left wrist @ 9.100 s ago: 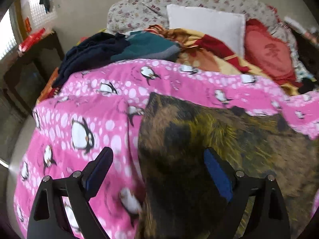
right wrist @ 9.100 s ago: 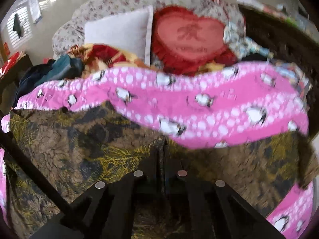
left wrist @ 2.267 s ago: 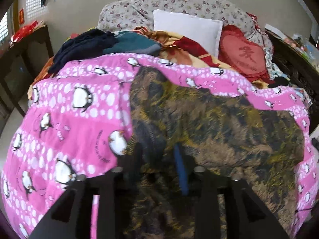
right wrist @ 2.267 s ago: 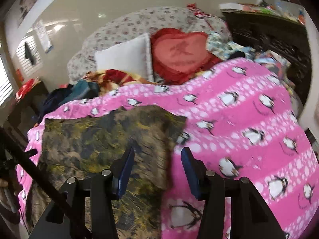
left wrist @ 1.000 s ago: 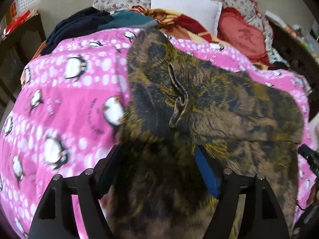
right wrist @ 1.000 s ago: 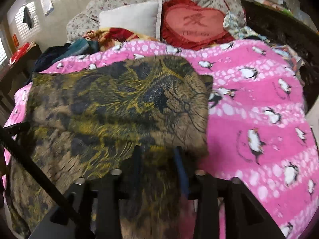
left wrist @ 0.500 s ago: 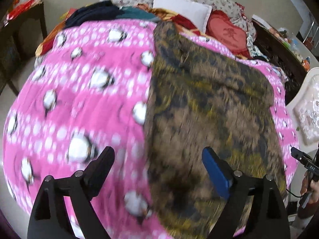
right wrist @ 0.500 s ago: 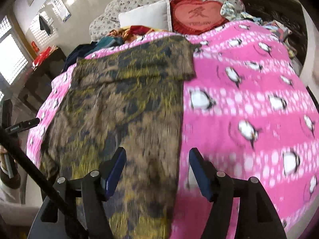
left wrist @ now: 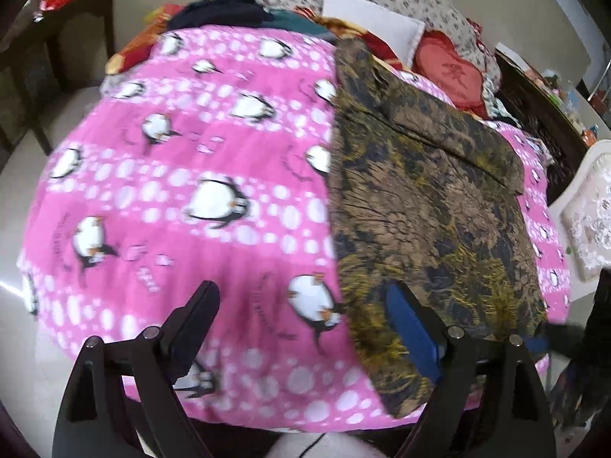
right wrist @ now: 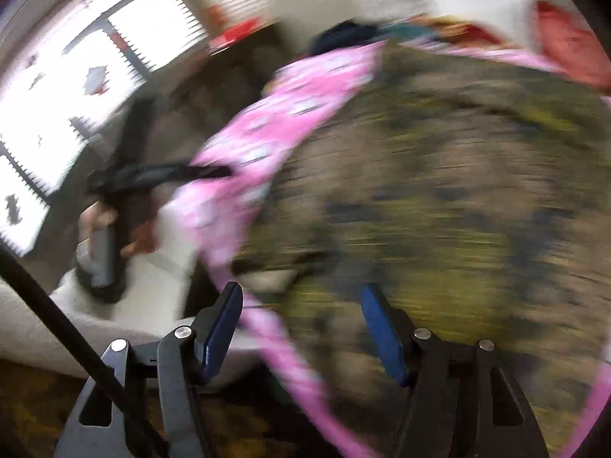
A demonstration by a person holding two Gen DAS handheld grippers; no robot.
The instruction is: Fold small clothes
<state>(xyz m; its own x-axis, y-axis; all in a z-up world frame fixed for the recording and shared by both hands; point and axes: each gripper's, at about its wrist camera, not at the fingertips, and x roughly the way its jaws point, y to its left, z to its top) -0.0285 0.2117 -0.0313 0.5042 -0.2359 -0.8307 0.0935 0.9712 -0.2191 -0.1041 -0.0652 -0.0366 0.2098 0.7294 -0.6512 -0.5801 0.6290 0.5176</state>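
Brown-and-yellow patterned garment (left wrist: 427, 198) is lying flat on the pink penguin blanket (left wrist: 198, 175), on the right half of the bed in the left wrist view, with a fold line crossing its upper part and its near edge hanging at the foot of the bed.

Left gripper (left wrist: 301, 324) is hovering over the near edge with its fingers (left wrist: 410, 328) spread wide and nothing between them. One finger is sitting over the garment's near left corner; contact is unclear.

Right gripper (right wrist: 298, 324) fingers (right wrist: 380, 328) are standing apart and empty; that view is heavily motion-blurred.

The red heart cushion (left wrist: 454, 72) is showing a stitched character, unreadable.

The blanket's left half is lying bare. A white pillow (left wrist: 370, 26) and piled clothes (left wrist: 229, 11) are crowding the head end.
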